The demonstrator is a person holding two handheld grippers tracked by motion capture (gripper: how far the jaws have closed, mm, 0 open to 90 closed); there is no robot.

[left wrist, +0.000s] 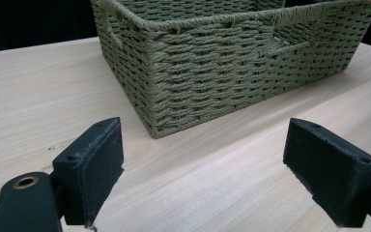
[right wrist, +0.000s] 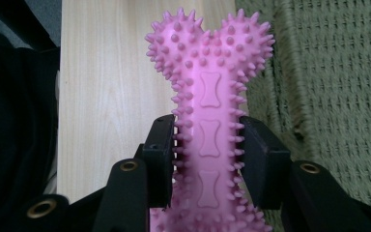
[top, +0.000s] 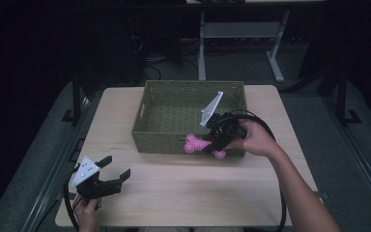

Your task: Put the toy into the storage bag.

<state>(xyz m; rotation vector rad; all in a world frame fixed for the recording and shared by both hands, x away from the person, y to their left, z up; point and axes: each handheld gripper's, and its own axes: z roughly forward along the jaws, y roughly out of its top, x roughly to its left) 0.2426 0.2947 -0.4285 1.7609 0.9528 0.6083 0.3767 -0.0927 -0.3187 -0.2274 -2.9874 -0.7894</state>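
The jaws of the right gripper (right wrist: pixel 207 159) are clamped on the shaft of a pink spiked bone (right wrist: pixel 208 106), one black pad pressed against each side of it. In the right gripper view the knobbed end of the bone is seen standing out beyond the jaws, with the basket (right wrist: pixel 338 96) to one side of it and the pale surface (right wrist: pixel 106 96) to the other. In the high view the bone (top: pixel 195 144) is held at the near wall of the basket (top: pixel 174 133), about level with the rim, its knobbed end pointed along that wall. The right gripper (top: pixel 211 145) is gripped in a hand (top: pixel 255 139) just right of the bone, at the basket's near right corner, and the forearm is run back from there to the near edge of the surface (top: pixel 183 193). A grey plate is tilted up over the basket's inside, and a black cable is looped from the gripper.

The jaws of the left gripper (left wrist: pixel 203 179) are held wide apart with nothing between them; bare surface (left wrist: pixel 207 188) is seen in the gap, and the basket's near left corner (left wrist: pixel 164 96) lies ahead of them. In the high view the left gripper (top: pixel 115 170) is set low over the surface, well apart from the basket toward the near left, its jaws pointed toward the basket. It is held by a hand (top: pixel 88 212) at the near edge.
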